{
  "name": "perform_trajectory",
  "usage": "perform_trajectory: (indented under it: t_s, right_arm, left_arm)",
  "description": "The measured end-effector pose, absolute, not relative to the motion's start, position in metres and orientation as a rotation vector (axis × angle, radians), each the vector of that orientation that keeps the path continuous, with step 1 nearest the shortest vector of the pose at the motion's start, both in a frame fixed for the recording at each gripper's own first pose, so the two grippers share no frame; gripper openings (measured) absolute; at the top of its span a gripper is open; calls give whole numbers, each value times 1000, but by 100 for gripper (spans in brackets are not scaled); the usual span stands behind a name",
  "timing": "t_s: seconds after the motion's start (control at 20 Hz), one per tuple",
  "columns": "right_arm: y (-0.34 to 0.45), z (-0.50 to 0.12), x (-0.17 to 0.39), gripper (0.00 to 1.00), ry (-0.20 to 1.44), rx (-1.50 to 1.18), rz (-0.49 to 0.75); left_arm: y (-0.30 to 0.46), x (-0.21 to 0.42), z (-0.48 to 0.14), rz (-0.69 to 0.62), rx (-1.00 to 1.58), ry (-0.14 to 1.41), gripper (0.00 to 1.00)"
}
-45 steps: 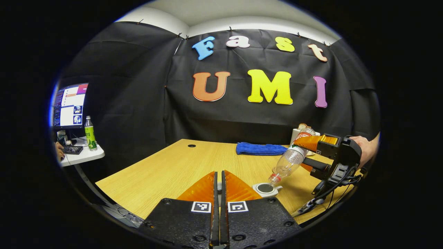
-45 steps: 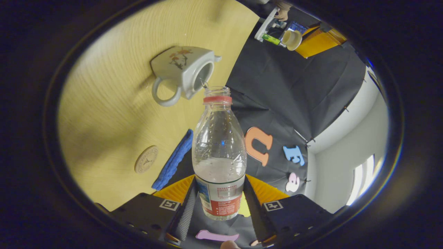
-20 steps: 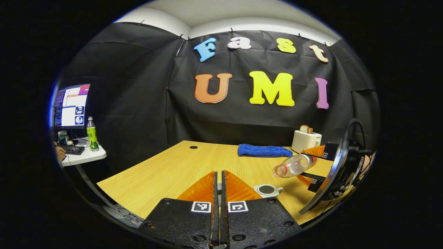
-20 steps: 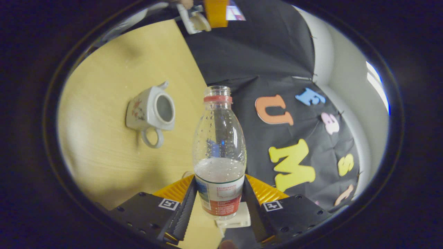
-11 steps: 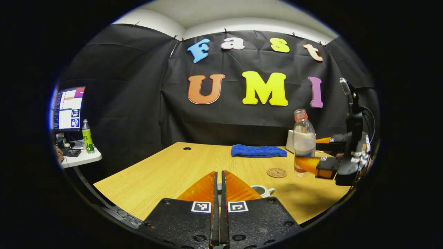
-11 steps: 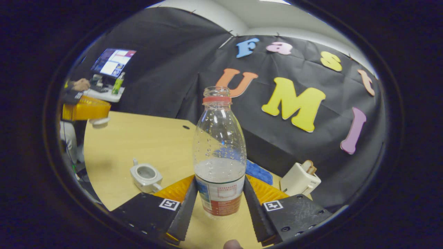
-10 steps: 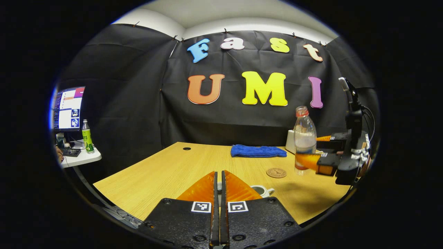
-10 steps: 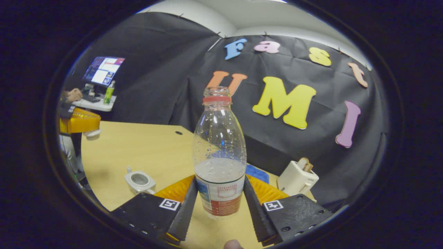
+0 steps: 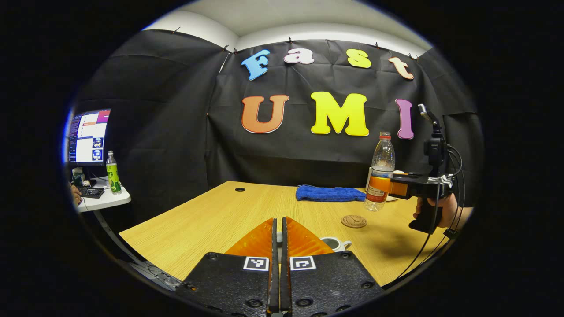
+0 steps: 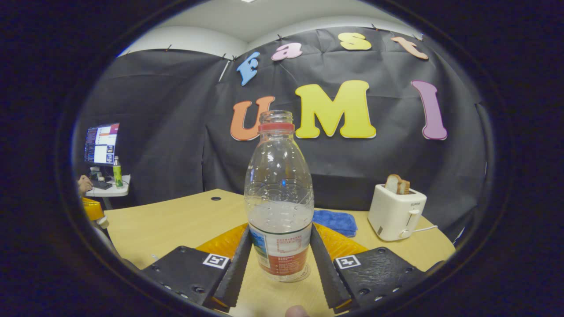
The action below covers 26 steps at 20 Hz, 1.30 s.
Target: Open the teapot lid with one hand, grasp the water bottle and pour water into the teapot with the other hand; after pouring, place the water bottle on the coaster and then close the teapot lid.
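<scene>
Right gripper view: I had the water bottle [image 10: 279, 207] standing upright dead centre between my right gripper [image 10: 279, 259] fingers, both of them pressed against its label band, so it was clamped on the bottle. Cap was off, water sat at about label height.
Bottle position: in the left gripper view the same bottle [image 9: 379, 174] hung upright over the far right part of the table [image 9: 211, 220], held by the right gripper [image 9: 387, 187] with a hand [image 9: 440, 210] under it. It was beyond and a bit right of the coaster [image 9: 353, 221], near it but not on it. Couldn't tell if the base touched the wood.
Left gripper: my left gripper [image 9: 277, 233] had its fingers nearly together with just a thin slit, and something small and pale peeked out at the tips. I'd guess the lid, but honestly couldn't tell from that view. In the right gripper view a bit of it [image 10: 94, 210] showed at the far left edge with a small white piece [image 10: 102, 221] at its tip.
Teapot: the teapot [image 9: 335, 243] sat lidless just right of and behind my left fingertips, close to me, well short of the coaster.
Other stuff: blue cloth [image 9: 330, 193] at the back of the table, toaster [image 10: 396, 211] with bread in it at the right rear.
</scene>
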State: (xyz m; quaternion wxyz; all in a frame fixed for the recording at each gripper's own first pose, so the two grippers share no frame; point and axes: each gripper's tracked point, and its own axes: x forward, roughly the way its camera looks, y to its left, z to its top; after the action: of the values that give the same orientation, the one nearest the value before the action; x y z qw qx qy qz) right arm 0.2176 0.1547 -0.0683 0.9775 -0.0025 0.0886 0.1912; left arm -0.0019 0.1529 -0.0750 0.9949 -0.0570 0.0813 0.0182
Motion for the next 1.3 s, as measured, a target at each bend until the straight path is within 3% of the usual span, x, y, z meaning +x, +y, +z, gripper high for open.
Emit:
perform_trajectory:
  t_s: [0.35, 0.85, 1.05, 1.1, 1.3]
  right_arm:
    - [160, -125, 263, 73, 250, -14, 351]
    - [165, -146, 279, 74, 261, -15, 329]
    - [166, -149, 276, 79, 280, -8, 328]
    - [165, -149, 275, 86, 279, -11, 325]
    - [157, -146, 260, 95, 306, -15, 299]
  left_arm:
    - [165, 0, -87, 61, -120, 188, 4]
    - [169, 3, -100, 72, -122, 219, 4]
    - [166, 4, -104, 66, -124, 229, 4]
    - [165, 4, -104, 66, -123, 230, 4]
    - [159, 4, -99, 58, -130, 220, 4]
